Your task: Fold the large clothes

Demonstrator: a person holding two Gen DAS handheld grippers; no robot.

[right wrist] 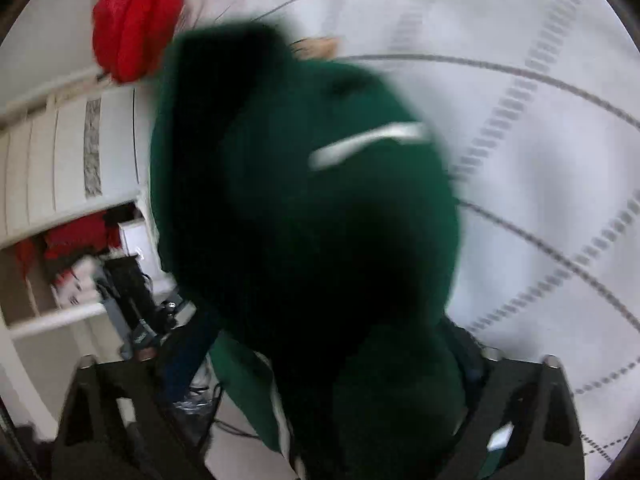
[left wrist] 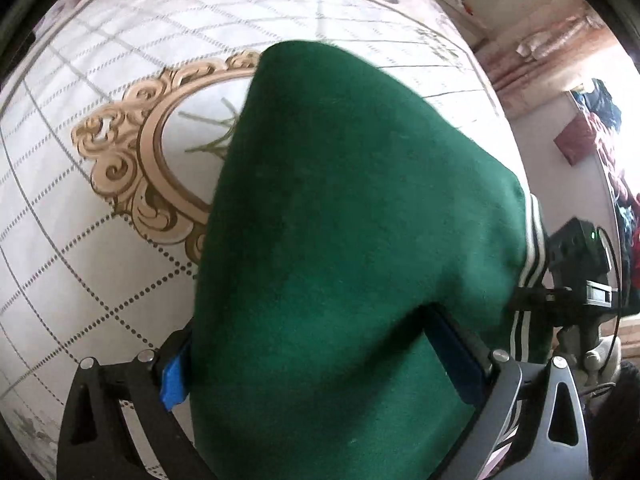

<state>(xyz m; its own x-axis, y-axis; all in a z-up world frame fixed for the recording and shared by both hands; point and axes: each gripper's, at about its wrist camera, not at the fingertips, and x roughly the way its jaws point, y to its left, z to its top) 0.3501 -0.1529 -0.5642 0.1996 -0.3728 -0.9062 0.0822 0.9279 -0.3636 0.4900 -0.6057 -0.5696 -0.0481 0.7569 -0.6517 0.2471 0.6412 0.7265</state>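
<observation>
From my left hand-held gripper (left wrist: 320,360) I see the green garment (left wrist: 340,220) bunched between its blue pads (left wrist: 174,380), which sit wide apart; I cannot tell whether they press the cloth. The garment drapes forward over the white patterned bed (left wrist: 80,240), its striped cuff (left wrist: 534,248) at the right edge. My right hand-held gripper (right wrist: 320,360) stands open (picture badly blurred), the same cloth lying loose between its fingers.
</observation>
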